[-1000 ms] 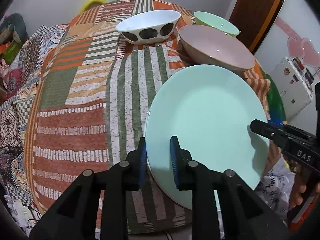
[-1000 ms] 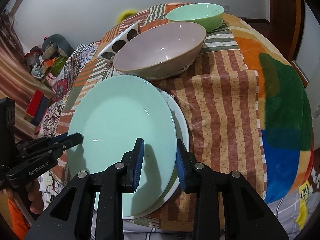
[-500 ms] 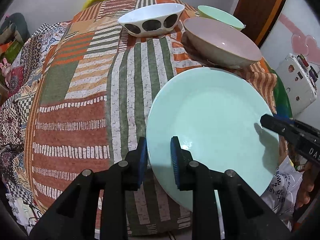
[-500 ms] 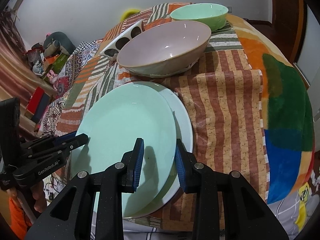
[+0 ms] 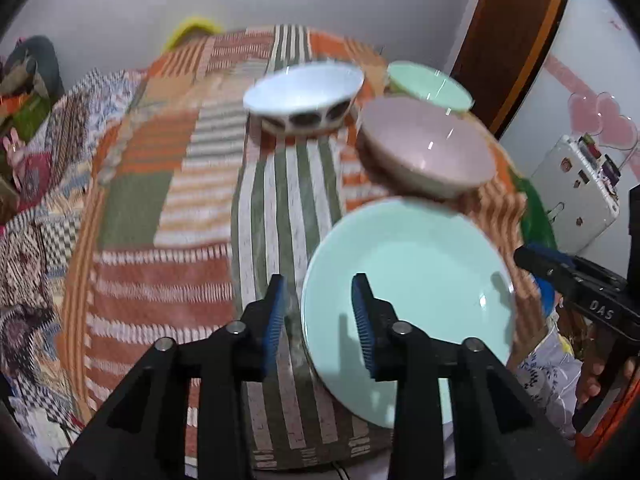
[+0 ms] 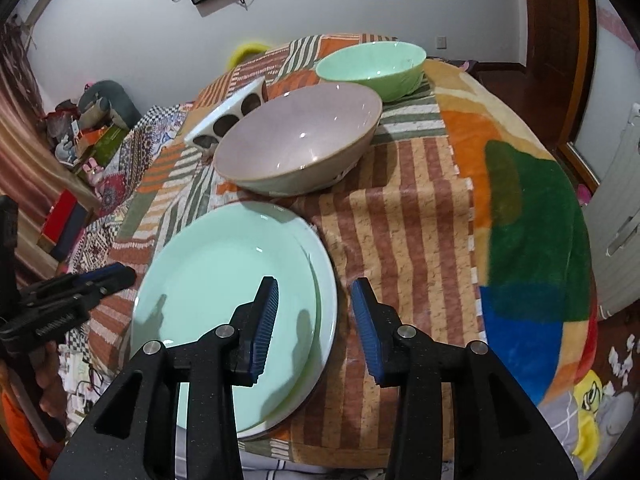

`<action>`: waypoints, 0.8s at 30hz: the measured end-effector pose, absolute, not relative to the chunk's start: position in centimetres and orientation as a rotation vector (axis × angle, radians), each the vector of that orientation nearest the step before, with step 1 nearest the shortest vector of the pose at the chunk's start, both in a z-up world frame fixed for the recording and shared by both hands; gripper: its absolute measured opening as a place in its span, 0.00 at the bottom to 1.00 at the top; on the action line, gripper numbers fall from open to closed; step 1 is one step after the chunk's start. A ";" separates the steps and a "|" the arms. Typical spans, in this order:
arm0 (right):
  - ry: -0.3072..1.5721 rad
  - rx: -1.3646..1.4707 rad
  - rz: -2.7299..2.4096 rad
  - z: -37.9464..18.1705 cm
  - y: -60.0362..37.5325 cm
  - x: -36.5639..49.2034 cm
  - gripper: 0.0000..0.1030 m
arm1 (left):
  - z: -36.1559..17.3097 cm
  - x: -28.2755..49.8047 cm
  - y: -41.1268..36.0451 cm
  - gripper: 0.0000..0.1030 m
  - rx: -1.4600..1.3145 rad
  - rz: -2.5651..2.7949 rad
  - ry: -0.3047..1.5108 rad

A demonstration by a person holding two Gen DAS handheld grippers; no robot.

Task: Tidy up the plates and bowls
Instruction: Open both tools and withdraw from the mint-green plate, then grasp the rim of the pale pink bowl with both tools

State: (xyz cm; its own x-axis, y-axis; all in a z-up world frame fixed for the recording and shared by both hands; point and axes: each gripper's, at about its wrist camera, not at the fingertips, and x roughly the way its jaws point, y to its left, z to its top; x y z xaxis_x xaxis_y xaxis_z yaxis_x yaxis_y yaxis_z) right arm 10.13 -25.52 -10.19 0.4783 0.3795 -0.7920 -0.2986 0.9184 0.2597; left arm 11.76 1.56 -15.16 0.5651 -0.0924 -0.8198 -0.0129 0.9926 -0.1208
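A mint green plate lies on a paler plate at the near edge of the table. My left gripper straddles the plate's left rim; its jaws are opening and the pads stand off the rim. My right gripper straddles the right rim of both plates, its jaws also opening, pads clear. Each gripper shows in the other's view: the right gripper and the left gripper. Behind the plates stand a pink bowl, a green bowl and a white bowl with dark spots.
A patchwork cloth covers the round table, which drops away just below the plates. A white cabinet and a brown door stand on the right. Clutter lies on the floor at the left.
Both grippers let go of the mint plate: their jaws widened and they rose and drew back. The plate came down flat on the paler plate.
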 end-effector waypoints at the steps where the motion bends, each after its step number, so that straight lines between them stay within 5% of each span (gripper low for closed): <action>1: 0.980 0.093 0.417 -9.8 -25.7 10.2 0.35 | -14.5 11.8 1.5 0.41 -0.112 -0.048 0.950; 10: 0.868 0.077 0.415 -6.6 -25.2 11.8 0.54 | -10.9 14.5 0.5 0.55 -0.076 -0.052 0.834; 14: 0.810 0.099 0.388 -5.5 -25.4 13.1 0.71 | -10.8 16.6 0.1 0.61 -0.084 -0.059 0.825; 24: 0.791 0.097 0.351 -6.1 -24.8 17.2 0.71 | -13.0 22.6 -0.2 0.62 -0.136 -0.087 0.874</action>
State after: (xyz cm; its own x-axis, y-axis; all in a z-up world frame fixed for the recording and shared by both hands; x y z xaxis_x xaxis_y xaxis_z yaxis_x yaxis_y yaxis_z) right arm 17.19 -24.78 -6.15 0.6485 0.3440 -0.6791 -0.2719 0.9379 0.2154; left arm 22.60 -0.23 -13.01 0.6387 -0.1322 -0.7580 0.0206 0.9877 -0.1549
